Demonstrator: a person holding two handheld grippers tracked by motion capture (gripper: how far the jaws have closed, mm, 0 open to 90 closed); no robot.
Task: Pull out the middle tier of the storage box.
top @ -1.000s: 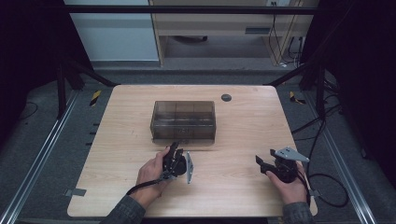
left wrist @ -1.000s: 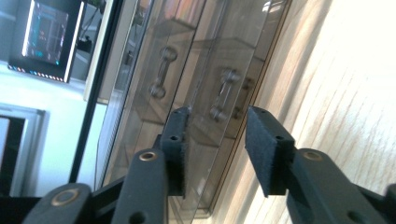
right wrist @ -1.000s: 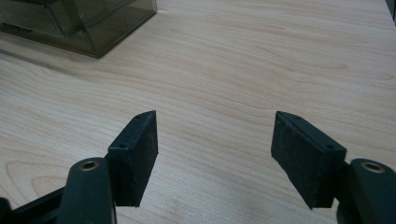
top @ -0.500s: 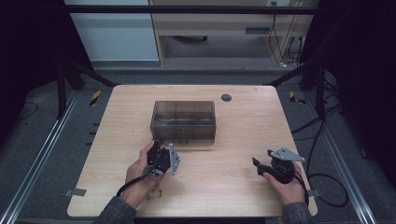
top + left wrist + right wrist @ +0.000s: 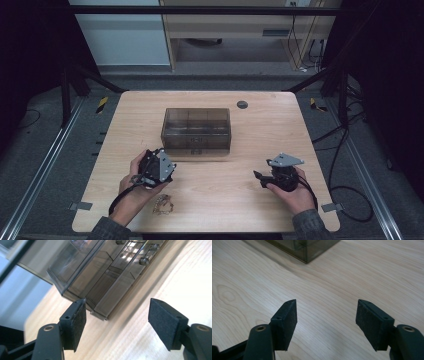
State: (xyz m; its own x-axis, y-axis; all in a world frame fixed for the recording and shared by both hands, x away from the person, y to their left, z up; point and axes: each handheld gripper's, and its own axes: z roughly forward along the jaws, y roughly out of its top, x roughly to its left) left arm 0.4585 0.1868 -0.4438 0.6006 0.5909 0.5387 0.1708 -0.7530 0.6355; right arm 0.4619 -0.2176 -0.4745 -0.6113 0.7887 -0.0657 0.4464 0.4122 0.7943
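No readable text, labels or numbers anywhere. The smoked plastic box point(image 5: 196, 131) carries no legible marking. Same for the table point(image 5: 250, 200).

One smoky plastic box point(image 5: 196, 131), one small gold chain point(image 5: 162, 205), and two grippers: left gripper point(image 5: 150, 167), right gripper point(image 5: 262, 177).

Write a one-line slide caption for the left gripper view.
Open left gripper, nothing between its pads, aimed at the smoky clear box on the wooden table.
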